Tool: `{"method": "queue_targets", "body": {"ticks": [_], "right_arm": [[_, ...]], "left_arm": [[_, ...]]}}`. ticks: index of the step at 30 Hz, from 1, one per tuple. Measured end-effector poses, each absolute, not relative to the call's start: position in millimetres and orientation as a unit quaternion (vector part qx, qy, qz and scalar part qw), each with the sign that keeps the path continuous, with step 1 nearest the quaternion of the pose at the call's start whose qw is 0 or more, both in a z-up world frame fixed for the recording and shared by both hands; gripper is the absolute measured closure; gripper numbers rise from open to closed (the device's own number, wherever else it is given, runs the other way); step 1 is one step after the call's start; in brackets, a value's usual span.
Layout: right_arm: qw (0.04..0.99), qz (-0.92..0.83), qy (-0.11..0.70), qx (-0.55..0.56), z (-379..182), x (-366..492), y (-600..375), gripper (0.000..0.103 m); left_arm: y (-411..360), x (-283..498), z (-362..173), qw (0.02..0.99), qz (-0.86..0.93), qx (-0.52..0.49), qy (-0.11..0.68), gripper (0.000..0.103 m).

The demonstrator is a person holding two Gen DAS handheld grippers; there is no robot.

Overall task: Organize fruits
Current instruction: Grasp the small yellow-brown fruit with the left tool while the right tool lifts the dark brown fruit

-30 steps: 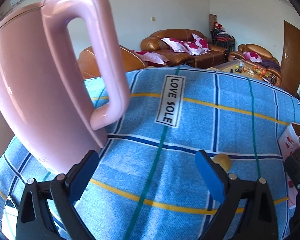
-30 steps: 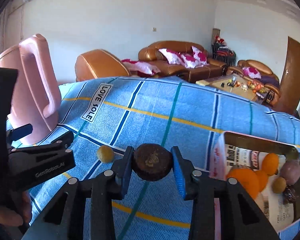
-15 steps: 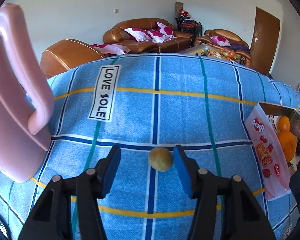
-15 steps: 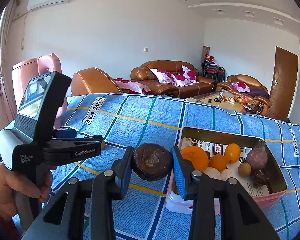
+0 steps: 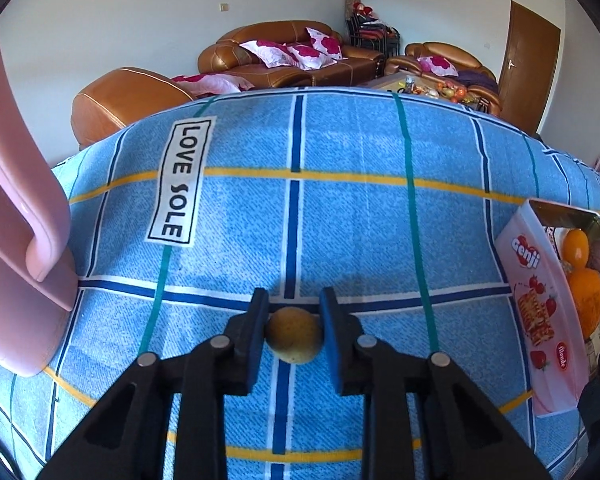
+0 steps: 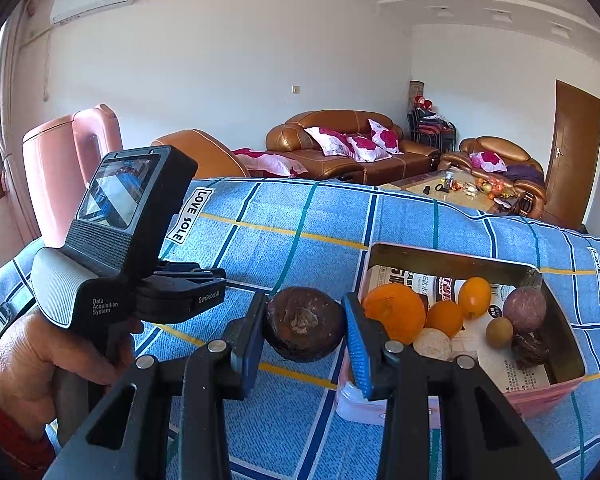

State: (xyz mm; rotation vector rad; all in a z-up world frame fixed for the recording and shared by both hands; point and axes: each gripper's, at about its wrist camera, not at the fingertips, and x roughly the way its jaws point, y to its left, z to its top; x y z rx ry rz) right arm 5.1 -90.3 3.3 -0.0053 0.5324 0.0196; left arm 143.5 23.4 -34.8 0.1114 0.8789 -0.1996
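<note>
A small yellow-brown fruit (image 5: 295,340) lies on the blue checked cloth (image 5: 360,220). My left gripper (image 5: 294,334) is closing its jaws on it, and both blue pads touch its sides. In the right wrist view my right gripper (image 6: 305,330) is shut on a dark brown round fruit (image 6: 304,328), held just left of a pink tin (image 6: 452,258). Inside the tin are oranges (image 6: 394,312), a purple fruit (image 6: 525,310) and other small fruits. The left wrist view shows the tin (image 5: 536,304) at the right edge.
A tall pink jug (image 5: 16,240) with a handle stands at the cloth's left side. A person's hand (image 6: 28,360) holds the left gripper's handle, low on the left of the right wrist view. Sofas (image 6: 340,148) and a low table (image 6: 452,188) lie beyond the far edge.
My left gripper swung away from the pink jug to the yellow-brown fruit and went from wide open to closed on it. My right gripper carried the dark fruit over beside the tin.
</note>
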Motion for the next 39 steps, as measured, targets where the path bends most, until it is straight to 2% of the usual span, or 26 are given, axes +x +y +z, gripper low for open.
{"method": "queue_targets", "body": {"ticks": [8,13,23,39], "right_arm": [[0.974,-0.011,0.225,-0.003,9.2,-2.6,-95.5,0.063],[0.979,-0.035,0.2,-0.021,12.8,-5.1,-94.3,0.063],[0.979,-0.041,0.195,-0.029,12.1,-10.2,-91.2,0.063],[0.979,-0.053,0.195,-0.031,13.6,-22.5,-96.0,0.063]], "left_arm": [[33.9,105.8,-6.5,0.949,-0.023,0.053,0.311,0.075],[34.3,88.7,-0.4,0.958,-0.008,0.056,0.279,0.075],[29.2,62.1,3.4,0.968,0.002,0.05,0.246,0.075],[22.4,36.7,2.8,0.971,0.004,0.047,0.234,0.075]]}}
